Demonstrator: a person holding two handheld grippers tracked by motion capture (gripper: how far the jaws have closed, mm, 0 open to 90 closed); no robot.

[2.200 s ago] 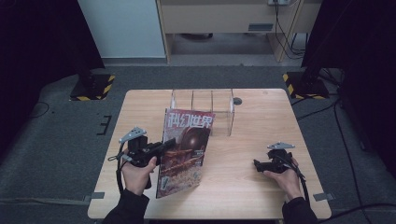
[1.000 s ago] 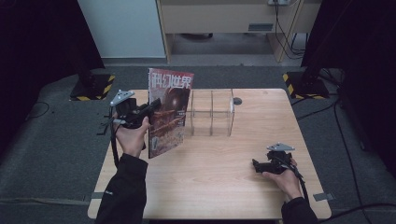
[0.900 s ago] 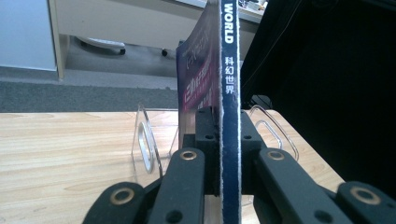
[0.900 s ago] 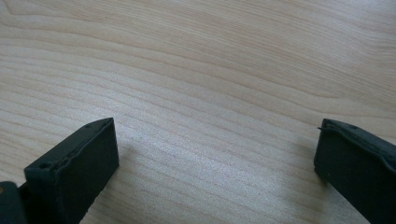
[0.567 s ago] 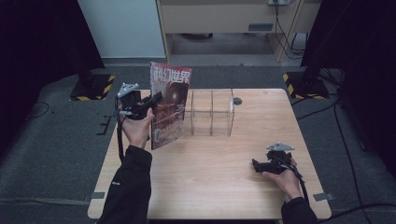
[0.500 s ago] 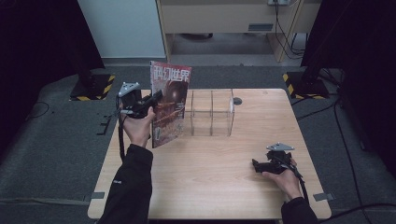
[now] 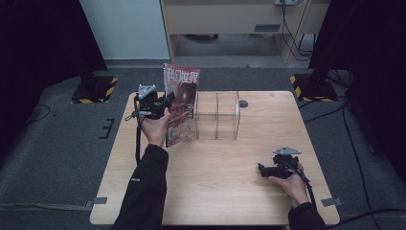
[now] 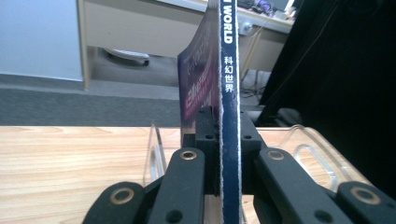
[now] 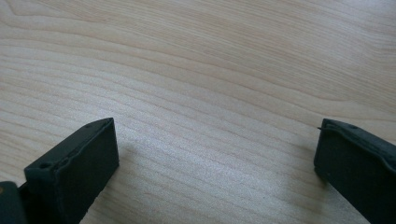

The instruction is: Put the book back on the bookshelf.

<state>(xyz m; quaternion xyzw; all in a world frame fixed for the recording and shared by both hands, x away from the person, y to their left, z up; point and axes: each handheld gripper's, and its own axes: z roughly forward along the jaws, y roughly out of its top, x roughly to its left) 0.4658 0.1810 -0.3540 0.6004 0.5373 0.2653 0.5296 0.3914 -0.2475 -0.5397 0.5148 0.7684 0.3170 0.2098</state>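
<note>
In the high view, a magazine [image 7: 181,105] is held upright by the left gripper [image 7: 163,103], beside a clear rack [image 7: 218,115] on the table [image 7: 215,187]. In the left gripper view, its spine is clamped between the jaws. In the right gripper view, the right gripper [image 9: 215,163] is seen spread wide over bare wood.

Magazine upright in the left gripper, rack just beyond

The magazine [image 7: 181,106] stands between the left gripper's [image 7: 165,102] jaws; the clear rack [image 7: 217,116] sits just beyond it on the table [image 7: 215,182]. The right gripper [image 7: 263,169] rests well apart, nearer the person.

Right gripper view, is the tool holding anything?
No, the right tool has its jaws wide apart over bare table.
</note>
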